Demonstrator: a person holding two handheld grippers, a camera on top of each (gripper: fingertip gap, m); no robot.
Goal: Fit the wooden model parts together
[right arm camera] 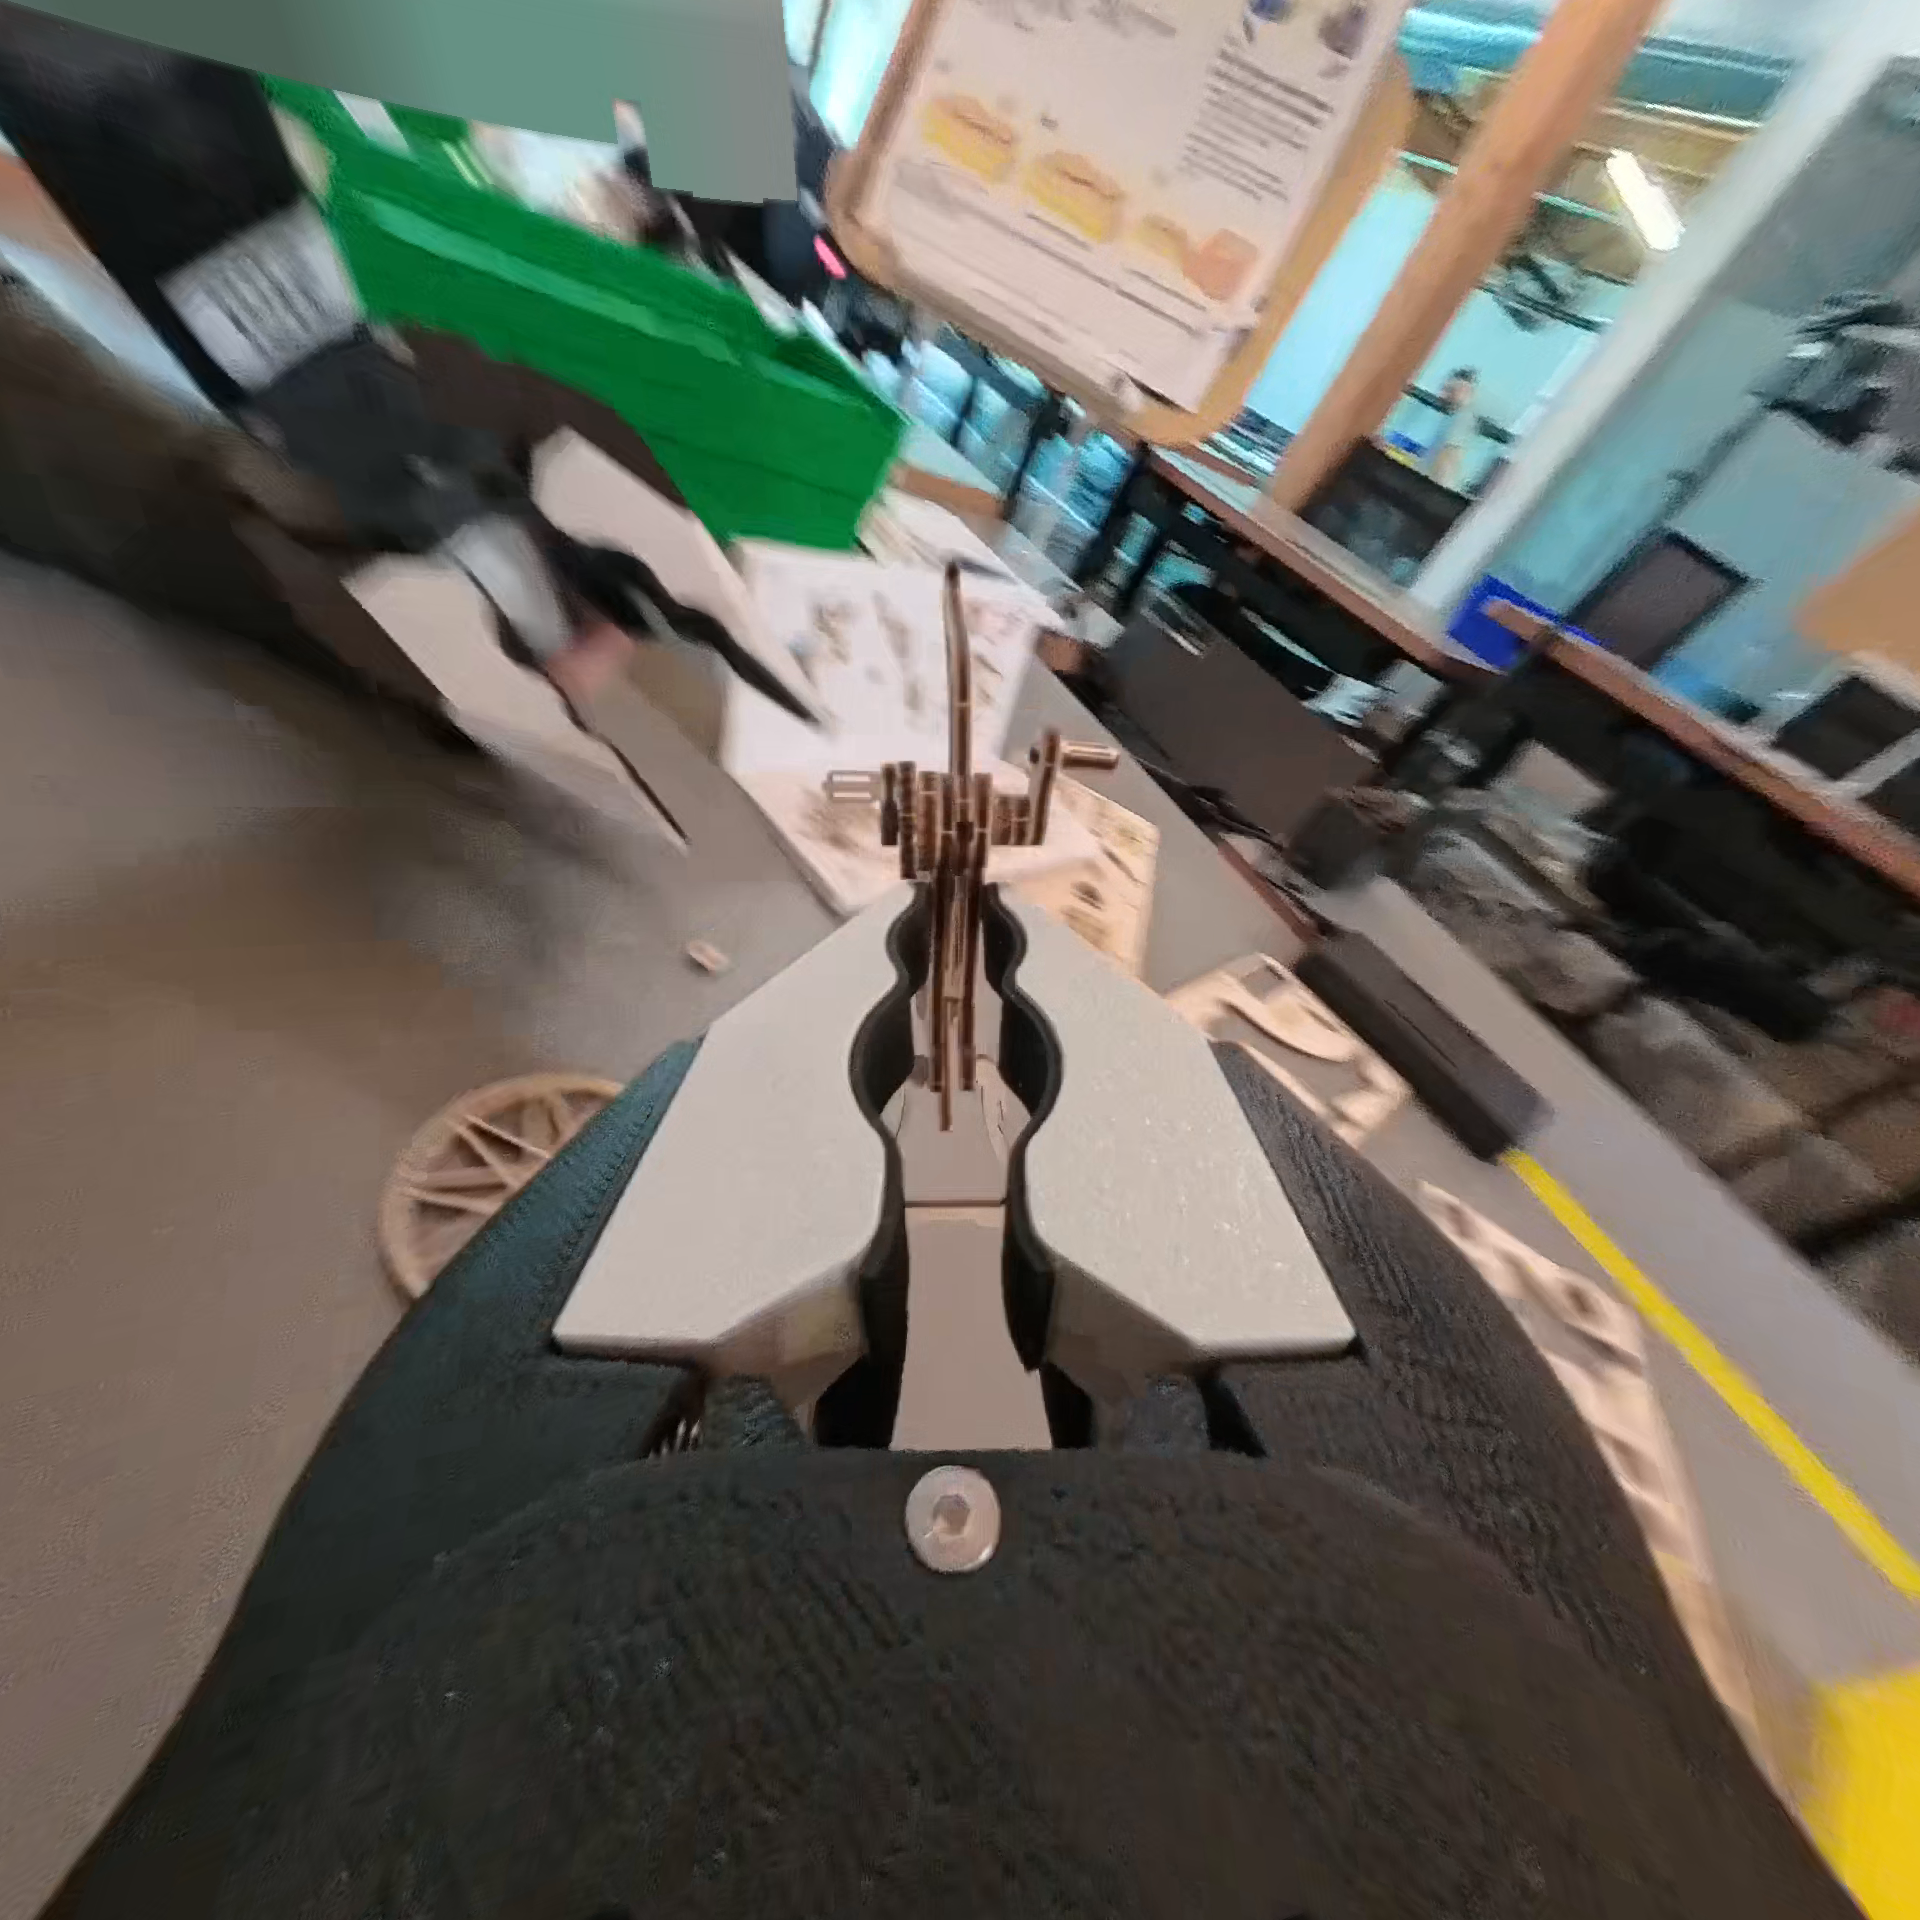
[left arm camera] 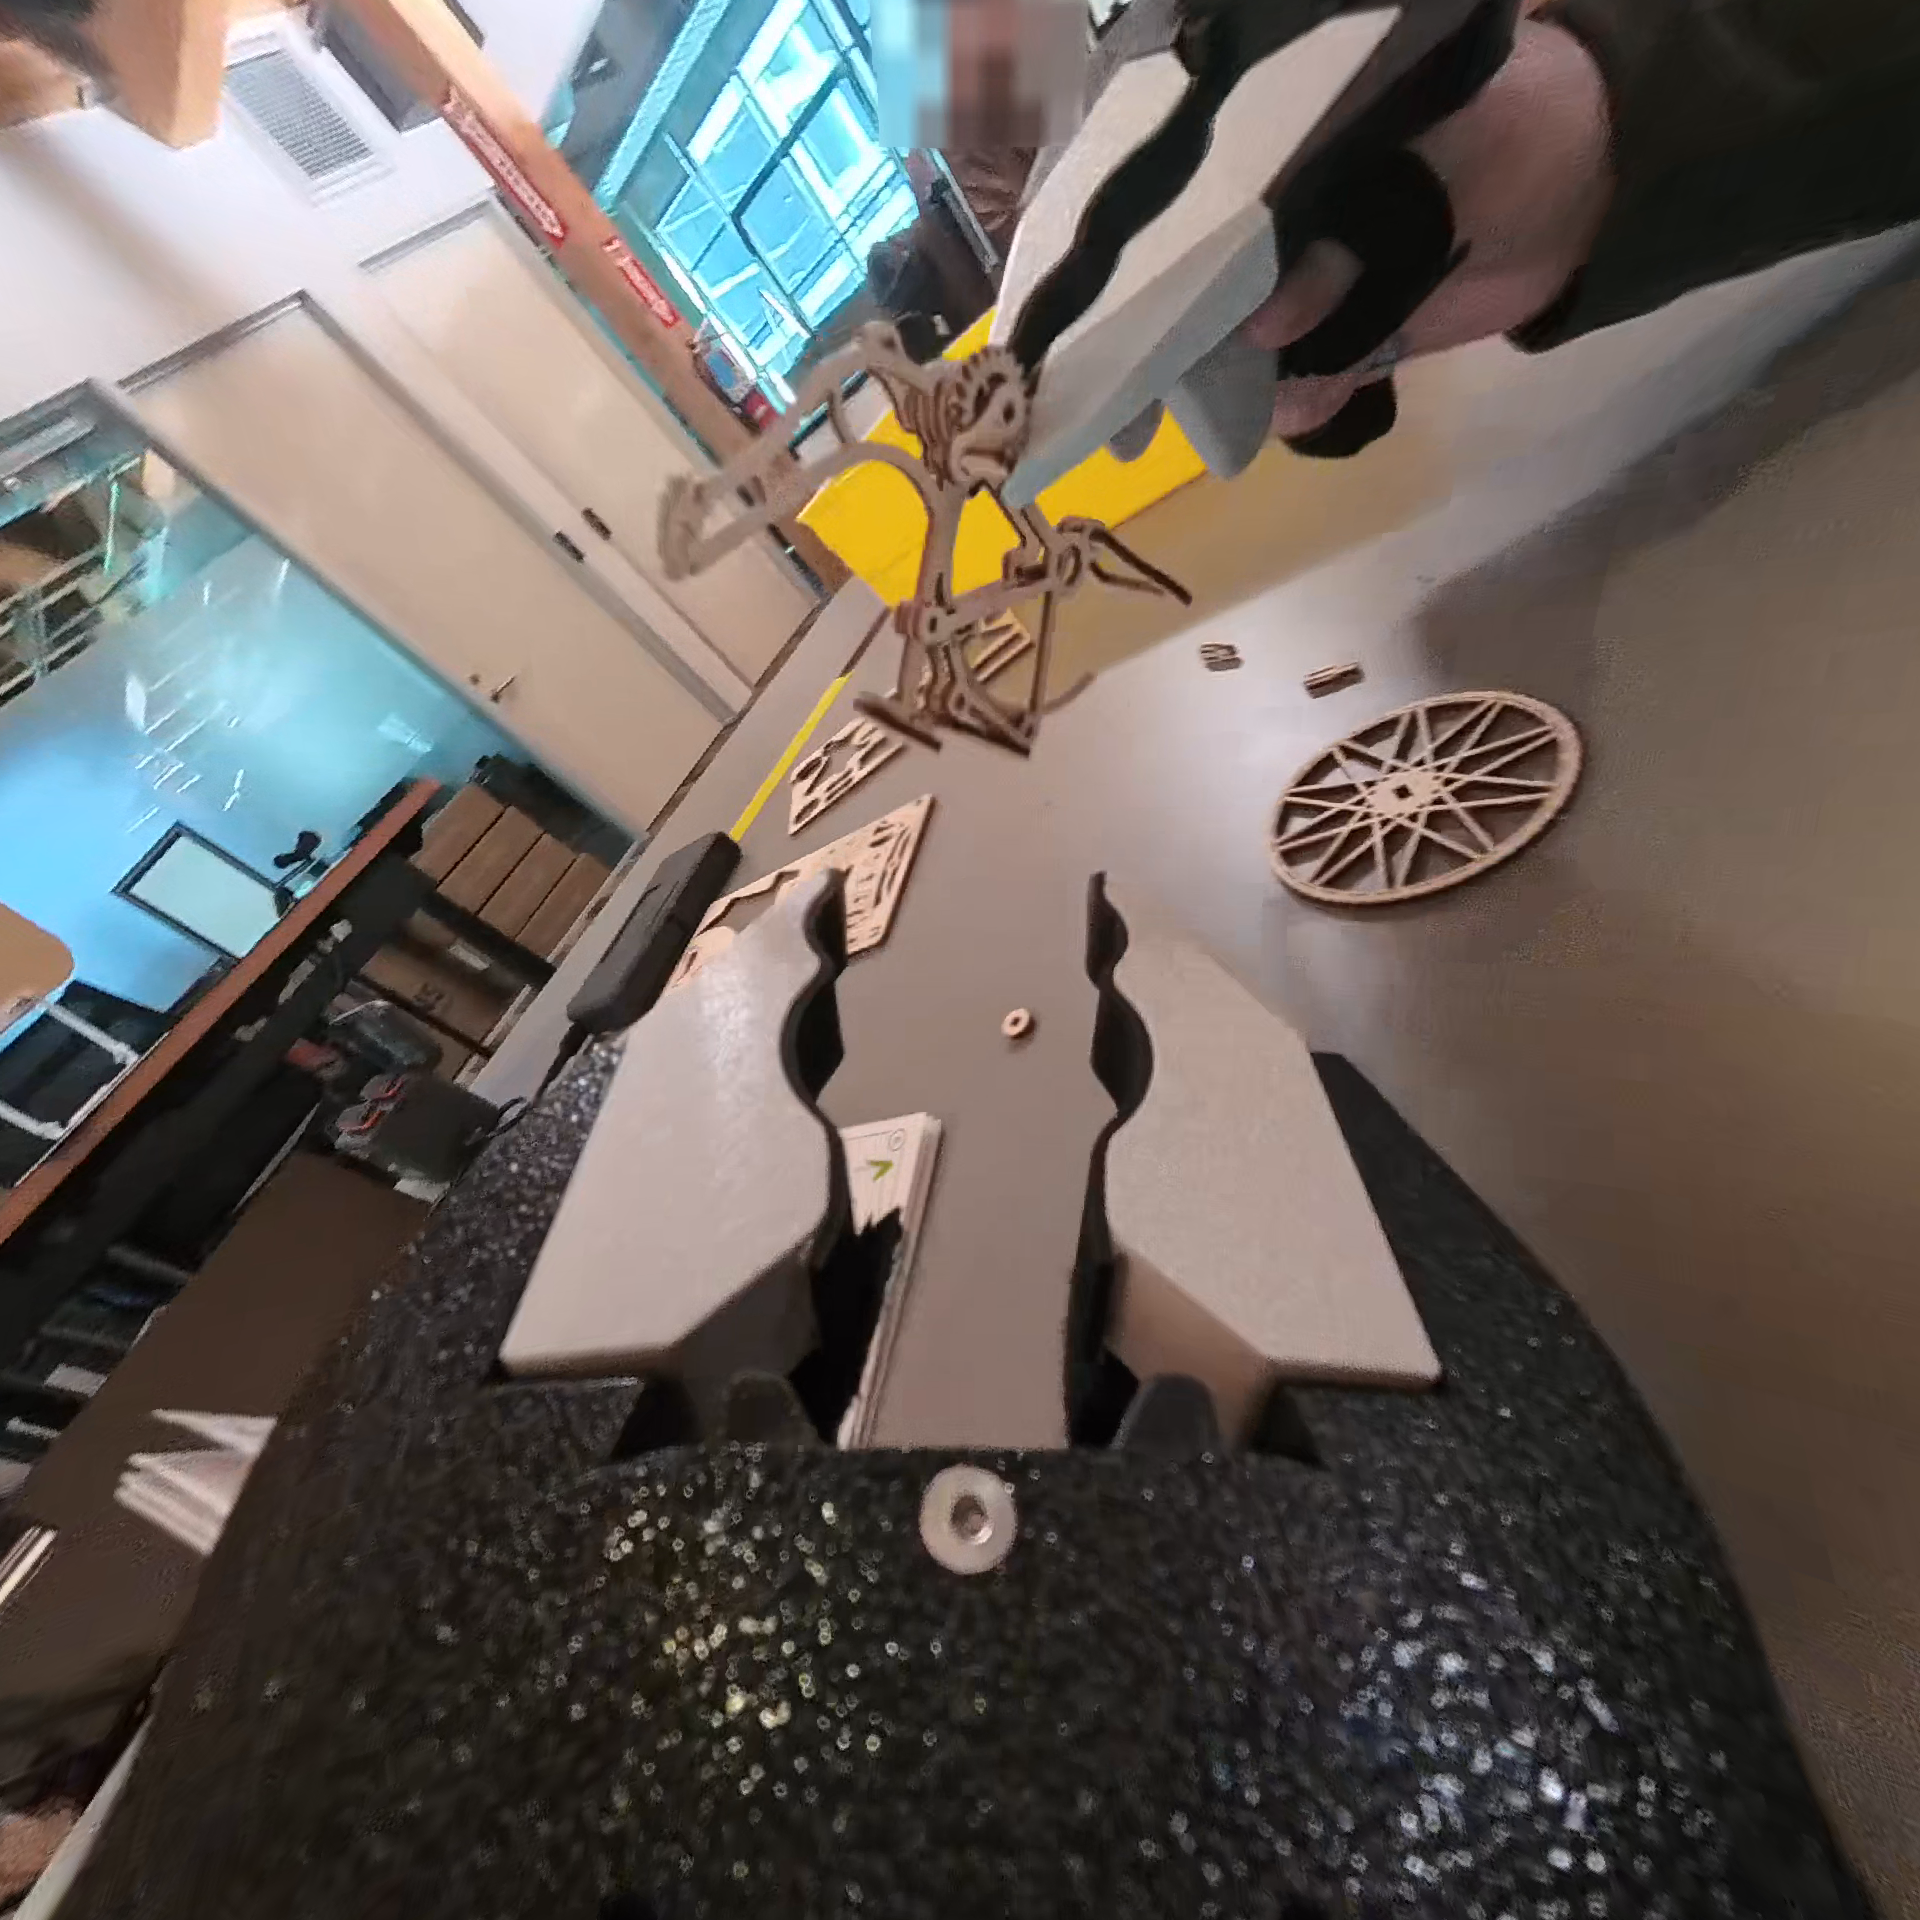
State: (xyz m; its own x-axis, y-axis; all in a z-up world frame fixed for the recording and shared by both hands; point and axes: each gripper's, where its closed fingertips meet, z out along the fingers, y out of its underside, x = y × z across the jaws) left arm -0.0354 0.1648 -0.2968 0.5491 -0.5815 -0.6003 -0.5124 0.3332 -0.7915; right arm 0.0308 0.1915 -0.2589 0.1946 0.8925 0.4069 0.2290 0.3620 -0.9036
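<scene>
Left wrist view showed the left tongs (left arm camera: pixel 961 914) standing wide with nothing between them, low over the grey worktop (left arm camera: pixel 1558 1195). Nearest them, just ahead of the gap between the tips, lay a small wooden washer (left arm camera: pixel 1016 1024), flat on the worktop. Beyond the washer and off to its right lay the spoked wooden wheel (left arm camera: pixel 1425 798), also flat, nearer the right finger than the left. Farther than the wheel, two small wooden blocks (left arm camera: pixel 1332 677) rested apart from it. Left of the washer, cut-out wooden sheets (left arm camera: pixel 862 883) lay along the worktop edge.

Farthest from the washer, raised clear of the worktop, hung the wooden model frame (left arm camera: pixel 961 540). The right tongs (left arm camera: pixel 1023 447) were closed narrow on its upper end, near the toothed part, with its long axis running roughly upright and its thin curved arms spreading to either side.

Right wrist view showed the same grip edge-on: the right tongs (right arm camera: pixel 954 914) pinched the frame (right arm camera: pixel 951 831), whose cross-pins stuck out sideways just past the tips; the wheel (right arm camera: pixel 488 1164) lay below to their left.

The free left tongs looked the nearer to the washer and the wheel, so the next fetch was probably theirs.
</scene>
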